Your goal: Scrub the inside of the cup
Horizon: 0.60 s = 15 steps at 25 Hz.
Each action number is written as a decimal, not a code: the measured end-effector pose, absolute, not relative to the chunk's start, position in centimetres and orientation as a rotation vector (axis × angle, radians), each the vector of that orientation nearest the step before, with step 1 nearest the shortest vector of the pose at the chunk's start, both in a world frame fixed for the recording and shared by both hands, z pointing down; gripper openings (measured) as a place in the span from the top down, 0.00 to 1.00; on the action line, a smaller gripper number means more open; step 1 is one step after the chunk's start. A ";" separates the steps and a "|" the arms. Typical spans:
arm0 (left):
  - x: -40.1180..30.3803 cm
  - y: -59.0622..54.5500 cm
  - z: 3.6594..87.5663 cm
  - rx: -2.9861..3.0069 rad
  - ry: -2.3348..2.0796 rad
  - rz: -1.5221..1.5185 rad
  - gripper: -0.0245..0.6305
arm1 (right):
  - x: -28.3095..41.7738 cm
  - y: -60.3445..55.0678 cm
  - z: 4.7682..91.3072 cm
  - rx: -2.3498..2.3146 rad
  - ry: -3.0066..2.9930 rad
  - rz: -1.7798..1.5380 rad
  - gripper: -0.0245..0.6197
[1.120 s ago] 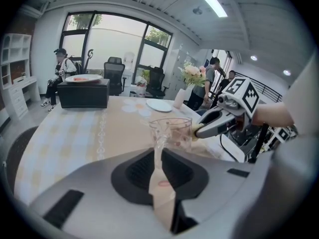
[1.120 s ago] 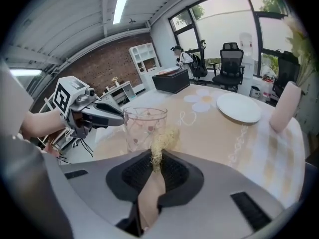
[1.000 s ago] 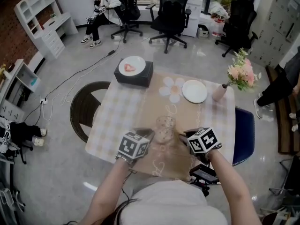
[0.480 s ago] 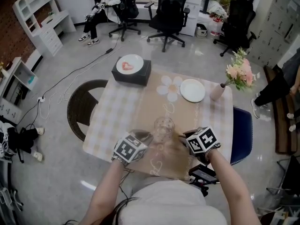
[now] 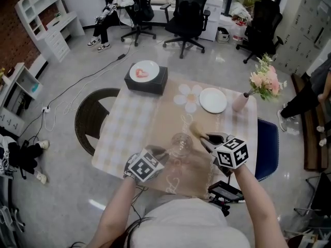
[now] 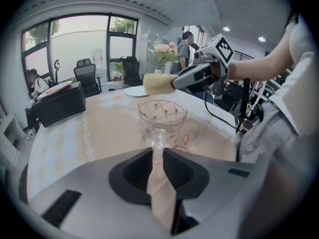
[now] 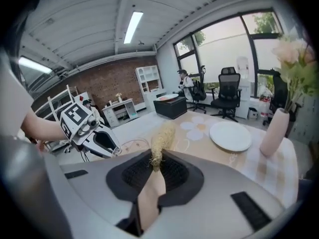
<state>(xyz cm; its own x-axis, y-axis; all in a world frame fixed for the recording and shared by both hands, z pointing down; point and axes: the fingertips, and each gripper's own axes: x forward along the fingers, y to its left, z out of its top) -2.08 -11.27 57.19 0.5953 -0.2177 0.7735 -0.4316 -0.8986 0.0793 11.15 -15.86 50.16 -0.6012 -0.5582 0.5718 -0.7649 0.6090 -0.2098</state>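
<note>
Left claw [image 6: 158, 152] pinches glass cup [image 6: 162, 117] wall (jaws just easing wider); right claw [image 7: 156, 159] clamps straw scrubber [image 7: 162, 139], outside cup.

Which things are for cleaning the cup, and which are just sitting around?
For the job: glass cup, straw-coloured scrubber.
Just sitting around: white plate, pink vase of flowers, black box, office chairs.
</note>
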 end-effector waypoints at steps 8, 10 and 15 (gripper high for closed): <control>-2.1 -11.0 57.1 2.590 -0.542 1.197 0.88 | 9.2 -15.4 51.4 0.849 -2.368 0.377 0.88; -1.7 -10.9 56.3 2.599 -0.525 1.158 0.88 | 9.1 -15.3 51.7 0.826 -2.361 0.368 0.88; -0.5 -10.9 55.3 2.630 -0.466 1.150 0.79 | 9.2 -15.2 52.7 0.779 -2.354 0.395 0.88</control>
<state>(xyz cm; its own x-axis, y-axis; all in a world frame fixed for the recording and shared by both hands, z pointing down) -0.50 -10.85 55.35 0.6407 -0.1945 0.7427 -0.3777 -0.9221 0.0843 9.23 -15.25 52.73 -0.6336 -0.4328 0.6413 -0.6184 0.7814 -0.0836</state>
